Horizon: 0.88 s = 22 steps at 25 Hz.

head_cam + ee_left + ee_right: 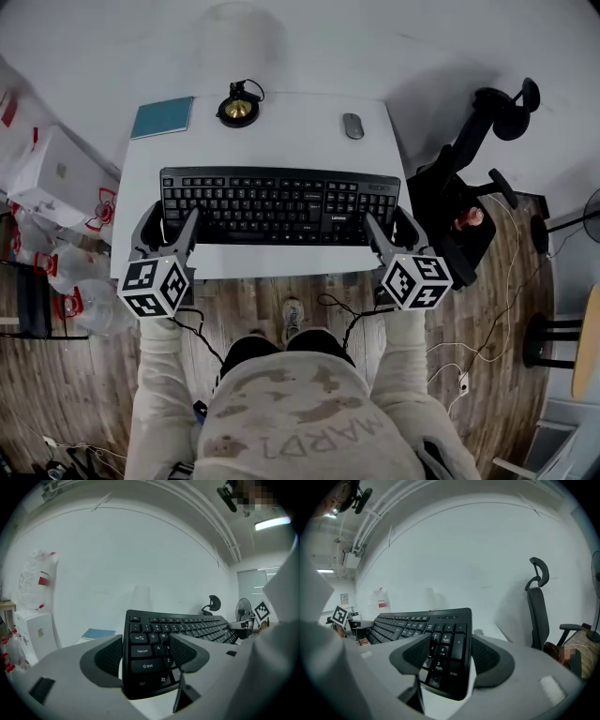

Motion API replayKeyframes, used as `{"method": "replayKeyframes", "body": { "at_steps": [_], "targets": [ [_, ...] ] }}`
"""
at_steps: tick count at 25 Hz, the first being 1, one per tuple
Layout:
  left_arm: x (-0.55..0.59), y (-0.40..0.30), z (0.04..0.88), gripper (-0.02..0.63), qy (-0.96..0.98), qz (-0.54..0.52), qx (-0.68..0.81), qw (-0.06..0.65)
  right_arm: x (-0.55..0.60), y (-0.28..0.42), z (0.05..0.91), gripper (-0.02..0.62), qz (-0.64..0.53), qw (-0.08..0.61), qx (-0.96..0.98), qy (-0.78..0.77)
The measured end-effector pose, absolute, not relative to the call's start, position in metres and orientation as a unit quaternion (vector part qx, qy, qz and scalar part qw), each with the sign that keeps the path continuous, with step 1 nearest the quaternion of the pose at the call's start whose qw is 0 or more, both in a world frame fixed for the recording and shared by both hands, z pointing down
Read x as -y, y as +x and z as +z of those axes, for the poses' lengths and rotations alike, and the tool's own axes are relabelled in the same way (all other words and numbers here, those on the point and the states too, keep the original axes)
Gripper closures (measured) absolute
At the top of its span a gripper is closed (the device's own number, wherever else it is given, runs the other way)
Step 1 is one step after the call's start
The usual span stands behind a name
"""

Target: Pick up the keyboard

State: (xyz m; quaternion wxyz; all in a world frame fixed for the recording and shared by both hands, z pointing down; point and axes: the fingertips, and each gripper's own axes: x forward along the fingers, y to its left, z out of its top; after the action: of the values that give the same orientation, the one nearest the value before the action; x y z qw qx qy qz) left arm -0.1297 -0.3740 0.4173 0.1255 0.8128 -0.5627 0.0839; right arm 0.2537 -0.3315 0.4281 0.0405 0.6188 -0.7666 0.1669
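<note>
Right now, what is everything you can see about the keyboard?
The keyboard is black and wide, looks plastic, with white letters on its keys and a number pad at its right end. It lies across the white table near the front edge, seemingly not yet lifted. The left tongs have its left end, by Ctrl and Shift, between their jaws; the right tongs have the number-pad end. Both pairs seem to squeeze it.

A white table (291, 141) carries a teal notebook (162, 117), a grey mouse (352, 126) and a brass-topped black object (238, 110).
</note>
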Motion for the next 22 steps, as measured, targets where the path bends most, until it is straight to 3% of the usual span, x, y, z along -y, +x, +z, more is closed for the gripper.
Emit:
{"method": "replayKeyframes", "body": {
  "at_steps": [22],
  "targets": [
    [0.328, -0.154, 0.348, 0.291, 0.830, 0.022, 0.553, 0.072, 0.273, 0.227, 0.349, 0.301, 0.082, 0.001, 0.763, 0.642]
  ]
}}
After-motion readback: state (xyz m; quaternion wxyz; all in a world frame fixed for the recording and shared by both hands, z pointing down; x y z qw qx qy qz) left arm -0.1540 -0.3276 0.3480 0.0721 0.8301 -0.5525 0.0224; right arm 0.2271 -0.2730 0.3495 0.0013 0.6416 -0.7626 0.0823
